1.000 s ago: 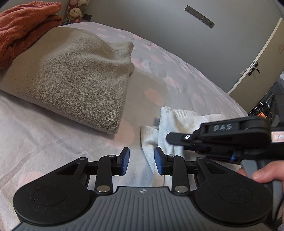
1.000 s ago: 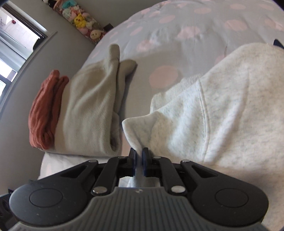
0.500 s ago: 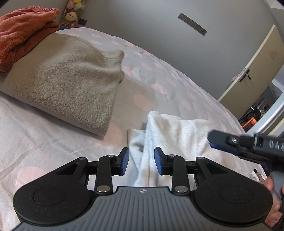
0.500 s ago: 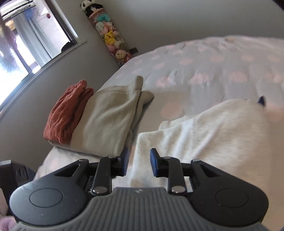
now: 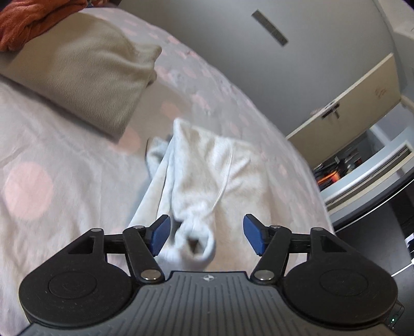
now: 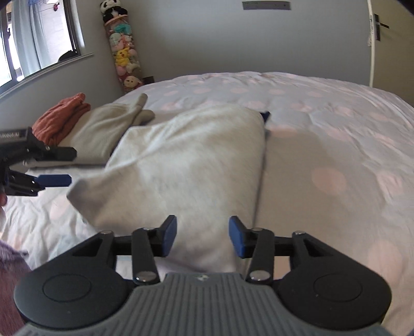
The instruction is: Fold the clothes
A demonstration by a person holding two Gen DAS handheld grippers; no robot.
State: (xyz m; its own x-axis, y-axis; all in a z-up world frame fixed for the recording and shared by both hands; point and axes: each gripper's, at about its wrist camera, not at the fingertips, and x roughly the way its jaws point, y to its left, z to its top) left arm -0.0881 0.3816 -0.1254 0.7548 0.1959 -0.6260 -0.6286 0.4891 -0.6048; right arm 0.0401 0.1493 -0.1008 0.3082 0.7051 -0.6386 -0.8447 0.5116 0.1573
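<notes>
A light grey sweatshirt (image 5: 207,168) with a white drawstring lies folded on the dotted bed (image 5: 51,160). My left gripper (image 5: 207,235) hovers open and wide just above its near, bunched edge, holding nothing. In the right wrist view the same sweatshirt (image 6: 186,165) spreads ahead as a flat folded block. My right gripper (image 6: 203,240) is open over its near edge, pads apart and empty. The left gripper (image 6: 64,166) shows at the far left, open beside the sweatshirt's corner.
A folded beige fleece (image 5: 85,69) and an orange garment (image 5: 31,15) are stacked at the bed's far left. A tube of stuffed toys (image 6: 124,51) stands in the corner by the window (image 6: 38,44). A door (image 5: 357,103) and shelves are off the bed's right side.
My right gripper was shut on the sweatshirt's corner, then let go, opened and drew back. My left gripper opened wider and moved over the sweatshirt's near edge.
</notes>
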